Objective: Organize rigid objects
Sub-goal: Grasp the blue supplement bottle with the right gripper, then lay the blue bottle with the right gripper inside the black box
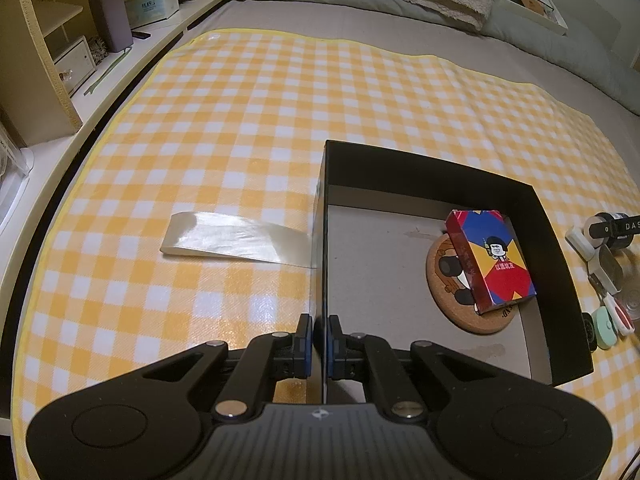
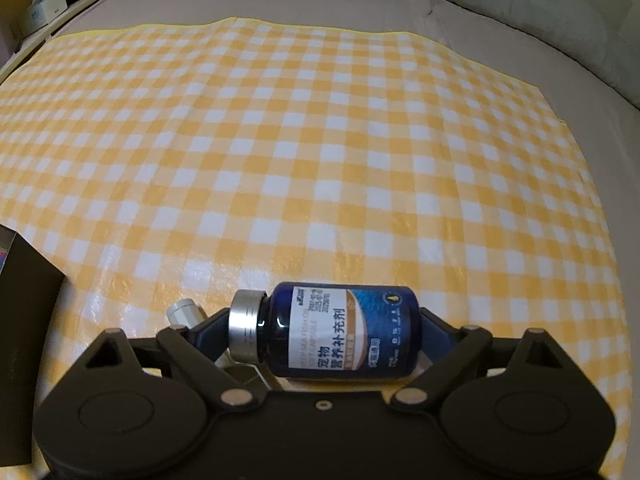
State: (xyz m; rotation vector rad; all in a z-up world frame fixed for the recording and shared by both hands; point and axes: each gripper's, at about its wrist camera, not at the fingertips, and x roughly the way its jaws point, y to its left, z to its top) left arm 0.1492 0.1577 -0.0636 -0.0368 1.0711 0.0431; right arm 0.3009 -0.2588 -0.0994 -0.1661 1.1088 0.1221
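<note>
On the yellow-checked mat [image 2: 320, 140], the right gripper [image 2: 324, 332], tilted steeply down, straddles a lying blue bottle [image 2: 340, 328], jaws apart; the left gripper [image 1: 320, 344] clamps the black cardboard box's wall [image 1: 320, 240].

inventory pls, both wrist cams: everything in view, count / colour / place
box: 1, black, on the mat, wall pinched by left gripper
card pack: 1, red-blue-yellow, inside the box, leaning on the coaster
coaster: 1, cork, box floor
tape strip: 1, clear, on the mat left of the box
bottle: 1, dark blue, silver cap, lying on its side between right gripper's fingers
small white cylinder: 1, beside the cap
clutter: several small items, mixed colours, right of the box
checked mat: 1, yellow-white, on the bed
left gripper: shut on the box wall
right gripper: wide, around the bottle; contact unclear
</note>
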